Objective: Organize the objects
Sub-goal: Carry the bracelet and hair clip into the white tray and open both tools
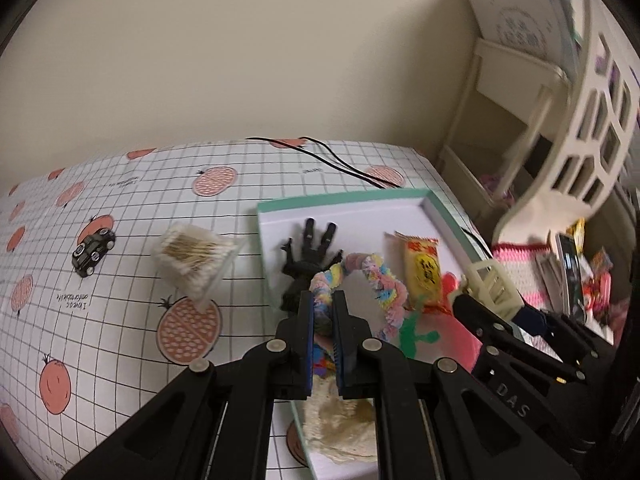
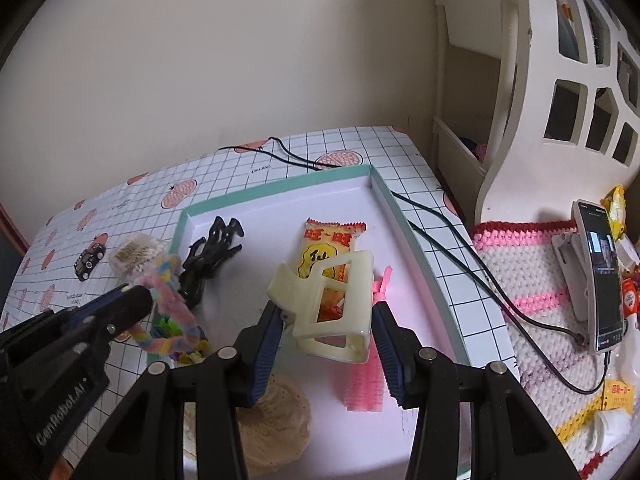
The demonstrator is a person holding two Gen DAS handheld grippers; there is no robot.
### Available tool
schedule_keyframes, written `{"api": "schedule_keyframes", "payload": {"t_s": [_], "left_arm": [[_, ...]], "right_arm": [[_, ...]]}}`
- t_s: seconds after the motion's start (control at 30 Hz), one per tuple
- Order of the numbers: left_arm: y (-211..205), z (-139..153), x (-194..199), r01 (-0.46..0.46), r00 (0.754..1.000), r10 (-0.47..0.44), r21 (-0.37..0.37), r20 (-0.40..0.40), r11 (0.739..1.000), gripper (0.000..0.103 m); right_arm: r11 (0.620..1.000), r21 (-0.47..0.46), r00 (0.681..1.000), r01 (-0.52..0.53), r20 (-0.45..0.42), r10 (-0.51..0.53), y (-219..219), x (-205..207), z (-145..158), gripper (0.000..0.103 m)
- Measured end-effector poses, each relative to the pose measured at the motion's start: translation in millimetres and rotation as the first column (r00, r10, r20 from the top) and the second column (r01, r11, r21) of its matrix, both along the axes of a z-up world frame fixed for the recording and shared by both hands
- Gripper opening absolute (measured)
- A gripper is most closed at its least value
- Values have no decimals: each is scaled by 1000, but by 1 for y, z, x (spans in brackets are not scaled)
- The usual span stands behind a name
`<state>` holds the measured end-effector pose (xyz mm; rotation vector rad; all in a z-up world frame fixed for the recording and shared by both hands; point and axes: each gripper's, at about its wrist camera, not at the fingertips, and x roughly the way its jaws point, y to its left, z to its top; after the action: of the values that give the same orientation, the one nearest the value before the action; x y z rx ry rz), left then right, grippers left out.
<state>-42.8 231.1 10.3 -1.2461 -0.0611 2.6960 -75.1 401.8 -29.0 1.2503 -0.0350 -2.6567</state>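
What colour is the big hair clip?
The hair clip is cream-white, clearest in the right wrist view, held in the right gripper.

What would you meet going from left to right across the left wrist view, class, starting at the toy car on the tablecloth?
Black toy car → pack of cotton swabs → black hair claw in the box → yellow snack packet → cream hair claw in the right gripper.

free: tray [image 2: 416, 240] far-right floor | blocked: snack packet [image 2: 330, 248]; black clip [image 2: 212, 252] mid-tray
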Motion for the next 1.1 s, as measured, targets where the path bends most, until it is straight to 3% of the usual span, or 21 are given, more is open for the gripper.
{"api": "schedule_keyframes", "payload": {"t_s": [0.4,0.73,1.1], "left_arm": [[15,-18,-2,52,995,-51,-14,85,999,8],[16,-22,-3,64,992,-63,-8,110,998,8],[11,-21,-5,50,992,-52,26,112,998,29]], "right_arm": [[1000,17,998,-14,60,13,-4,-2,-15,49],[1000,1,998,-8,64,8,-4,-1,-15,50],[999,-39,999,10,50,-8,-1,-1,-11,60]]}}
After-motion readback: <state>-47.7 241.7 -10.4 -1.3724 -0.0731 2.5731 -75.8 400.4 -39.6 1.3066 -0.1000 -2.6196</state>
